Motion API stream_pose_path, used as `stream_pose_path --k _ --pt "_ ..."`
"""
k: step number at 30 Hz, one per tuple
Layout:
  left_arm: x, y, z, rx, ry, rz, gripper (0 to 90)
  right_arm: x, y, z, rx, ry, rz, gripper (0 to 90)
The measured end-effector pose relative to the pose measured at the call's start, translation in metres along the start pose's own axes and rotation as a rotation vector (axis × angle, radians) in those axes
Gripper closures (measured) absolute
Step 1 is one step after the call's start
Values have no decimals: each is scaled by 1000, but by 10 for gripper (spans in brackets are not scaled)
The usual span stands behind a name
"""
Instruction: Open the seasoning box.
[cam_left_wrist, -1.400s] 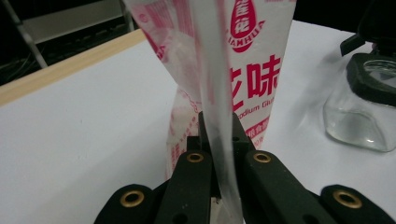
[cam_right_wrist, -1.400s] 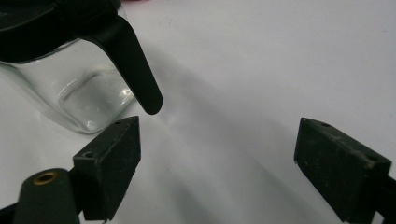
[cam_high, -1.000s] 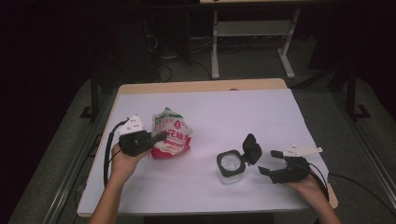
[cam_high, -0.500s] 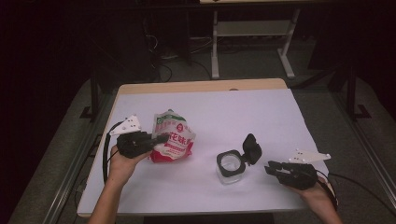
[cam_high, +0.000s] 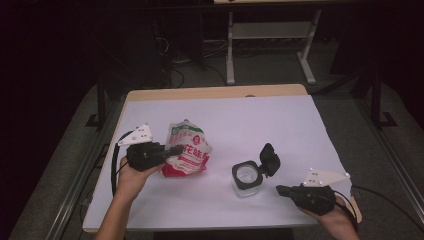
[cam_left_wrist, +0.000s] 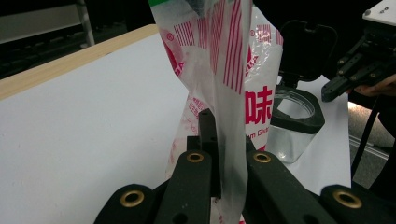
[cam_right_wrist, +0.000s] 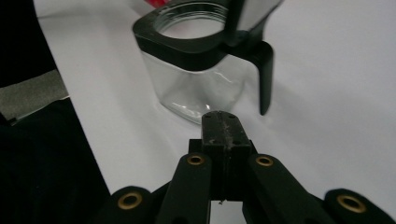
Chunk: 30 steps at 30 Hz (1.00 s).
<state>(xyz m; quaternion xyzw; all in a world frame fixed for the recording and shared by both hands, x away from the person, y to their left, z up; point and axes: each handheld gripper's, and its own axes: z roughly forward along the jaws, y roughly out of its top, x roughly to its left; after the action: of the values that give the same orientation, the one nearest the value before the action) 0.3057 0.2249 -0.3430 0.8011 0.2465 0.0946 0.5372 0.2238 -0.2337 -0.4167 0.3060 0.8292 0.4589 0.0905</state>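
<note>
Left gripper (cam_high: 176, 148) is clamped on the red-and-white snack bag (cam_high: 187, 150), thin plastic pinched flat between its jaws, bag standing right ahead of it on the white table (cam_high: 260, 120). Right gripper (cam_high: 280, 189) has just been closing and its jaws now sit pressed together with nothing between them. The clear glass jar (cam_high: 246, 178) with black collar and flipped-open lid (cam_high: 270, 159) stands just ahead of its tips, not touching, and beyond the bag from the left gripper.
</note>
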Motion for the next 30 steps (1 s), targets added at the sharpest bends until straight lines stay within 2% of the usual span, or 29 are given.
stream_pose_path --k 7,10,11,19,21,27,30 --pt "-1 0 0 -5 -9 -9 900 11 9 3 -41 91 -23 899" --pt "0 0 -1 -14 -13 -11 900 15 14 3 -51 91 -36 899" --pt "0 0 -1 -22 -18 -18 900 18 18 6 -70 90 -40 899" --pt "-4 6 -3 -27 -13 -30 900 34 41 30 -85 98 -80 900" --pt "-5 7 -4 -24 -17 -18 900 36 45 36 -95 93 -82 900" --pt "-8 14 -7 -22 -21 -22 900 44 58 55 -105 68 -88 900" --pt "-11 21 -10 -34 -20 -7 900 45 64 64 -107 62 -87 900"
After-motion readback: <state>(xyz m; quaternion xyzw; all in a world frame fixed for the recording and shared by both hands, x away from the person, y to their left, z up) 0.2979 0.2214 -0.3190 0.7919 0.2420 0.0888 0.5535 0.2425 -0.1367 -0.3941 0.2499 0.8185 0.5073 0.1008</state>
